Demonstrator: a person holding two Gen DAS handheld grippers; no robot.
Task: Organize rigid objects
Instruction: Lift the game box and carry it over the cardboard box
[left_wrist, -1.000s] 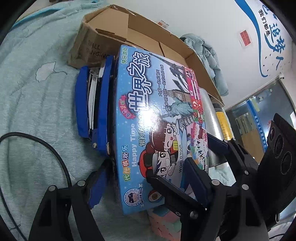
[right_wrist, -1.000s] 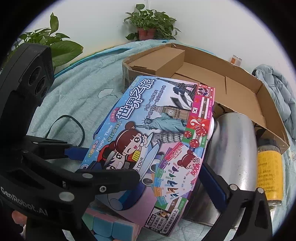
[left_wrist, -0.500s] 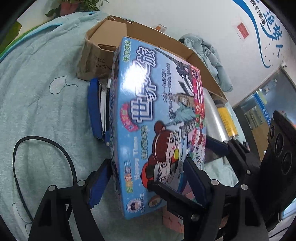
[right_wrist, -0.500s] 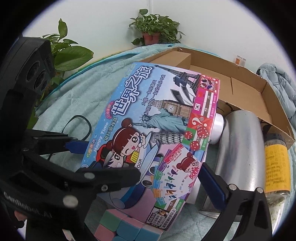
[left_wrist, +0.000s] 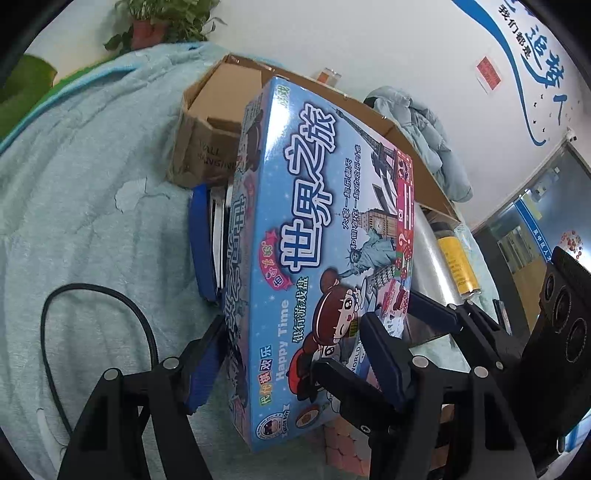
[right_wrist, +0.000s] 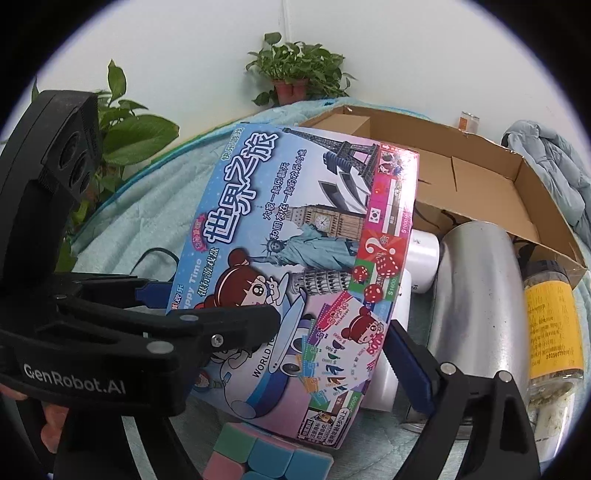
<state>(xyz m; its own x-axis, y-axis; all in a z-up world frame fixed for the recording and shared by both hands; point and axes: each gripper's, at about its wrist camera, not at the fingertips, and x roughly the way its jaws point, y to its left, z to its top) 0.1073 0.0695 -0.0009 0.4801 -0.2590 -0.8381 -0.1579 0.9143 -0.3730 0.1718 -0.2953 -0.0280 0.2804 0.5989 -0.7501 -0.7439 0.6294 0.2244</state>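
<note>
We pinch the board-game box (left_wrist: 317, 236) by its near edge in the closing left tongs (left_wrist: 295, 365), tilted above the bedspread (left_wrist: 92, 177); the closing right tongs (right_wrist: 332, 354) straddle this light, stiff, glossy carton.

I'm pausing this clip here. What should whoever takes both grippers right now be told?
Left gripper: fingers, just closing, clamp the tilted blue cartoon board-game box at its near left edge.
Right gripper: just closing around the box's near right edge; grip unclear.
Done: nothing seen inside the open brown cardboard carton.
Left: game box, steel cylinder flask, yellow-label jar, pastel puzzle cube and blue folder are all outside it.
</note>
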